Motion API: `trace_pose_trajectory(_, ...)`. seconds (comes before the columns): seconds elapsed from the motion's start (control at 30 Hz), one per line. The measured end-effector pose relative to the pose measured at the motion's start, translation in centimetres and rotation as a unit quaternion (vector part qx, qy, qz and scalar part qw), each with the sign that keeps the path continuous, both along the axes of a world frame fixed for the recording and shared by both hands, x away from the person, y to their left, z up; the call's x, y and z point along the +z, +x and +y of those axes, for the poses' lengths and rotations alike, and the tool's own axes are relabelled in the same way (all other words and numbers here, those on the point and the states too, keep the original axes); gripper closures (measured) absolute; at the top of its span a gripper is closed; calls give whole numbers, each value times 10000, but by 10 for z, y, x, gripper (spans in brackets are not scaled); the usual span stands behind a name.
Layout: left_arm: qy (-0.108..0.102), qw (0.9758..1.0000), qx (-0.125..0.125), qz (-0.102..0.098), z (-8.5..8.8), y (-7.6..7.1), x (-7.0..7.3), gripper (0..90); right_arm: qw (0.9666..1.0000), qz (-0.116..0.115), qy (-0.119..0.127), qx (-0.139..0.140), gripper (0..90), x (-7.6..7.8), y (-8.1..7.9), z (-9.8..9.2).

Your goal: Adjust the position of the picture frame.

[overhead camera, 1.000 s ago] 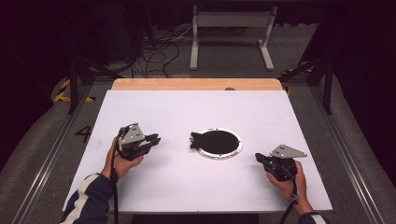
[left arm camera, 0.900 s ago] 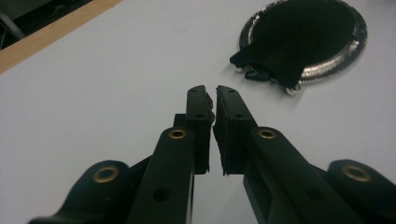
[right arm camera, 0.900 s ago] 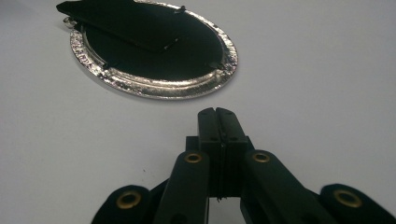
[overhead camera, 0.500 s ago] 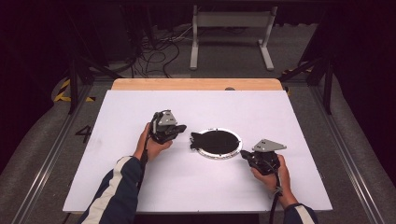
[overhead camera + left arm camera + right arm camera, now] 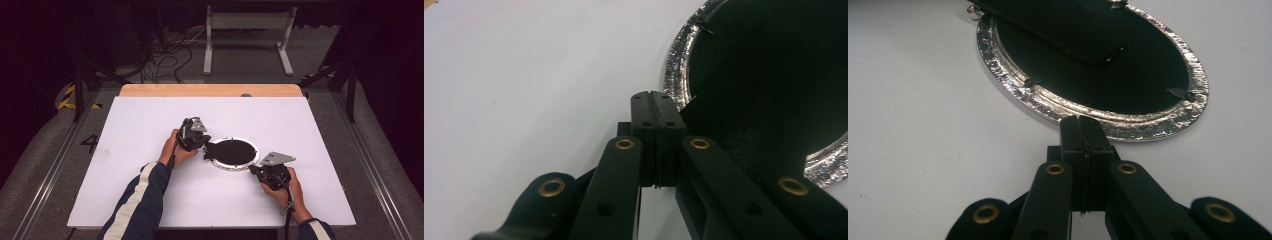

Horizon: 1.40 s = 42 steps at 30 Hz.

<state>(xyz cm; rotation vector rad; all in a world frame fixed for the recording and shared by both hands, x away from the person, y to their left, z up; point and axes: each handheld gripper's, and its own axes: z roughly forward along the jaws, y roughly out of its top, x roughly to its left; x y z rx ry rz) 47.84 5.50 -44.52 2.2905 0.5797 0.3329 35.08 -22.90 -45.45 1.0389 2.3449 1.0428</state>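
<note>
- Nearest us, at the five o'clock edge of the foil-rimmed black dish point(image 5: 233, 153), our right gripper point(image 5: 1083, 125) has its jaws pressed together, empty.
- Farther, at nine o'clock, our left gripper point(image 5: 655, 100) is likewise closed, holding nothing.
- The dish lies mid-table point(image 5: 150, 120).

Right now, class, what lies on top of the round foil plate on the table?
A black round sheet covers the foil plate, leaving just the shiny rim showing. A black tab sticks out at its left edge. The plate's middle is covered, so anything beneath the sheet cannot be seen.
</note>
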Motion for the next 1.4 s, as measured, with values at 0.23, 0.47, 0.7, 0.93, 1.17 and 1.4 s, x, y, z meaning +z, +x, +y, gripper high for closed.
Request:
trace_pose_trajectory(0.23,356,9992,-169,-71,-5,-2,5,891,10000,91,-12,-37,900,-4,2,1)
trace_pose_trajectory(0.47,679,9974,-75,-224,-19,6,1,883,9999,67,-57,-48,900,-4,1,2)
trace_pose_trajectory(0.7,579,9979,-247,155,-19,12,-4,899,9999,71,-44,-80,900,-4,1,2)
trace_pose_trajectory(0.93,591,9967,-471,281,-14,6,-3,898,9999,63,-51,-113,900,-4,0,3)
trace_pose_trajectory(1.17,750,9948,-610,333,-6,-6,-1,899,9999,60,-46,-143,900,-5,0,3)
trace_pose_trajectory(1.4,719,9947,-643,354,0,-17,-2,900,9998,52,-82,-192,900,-4,3,5)
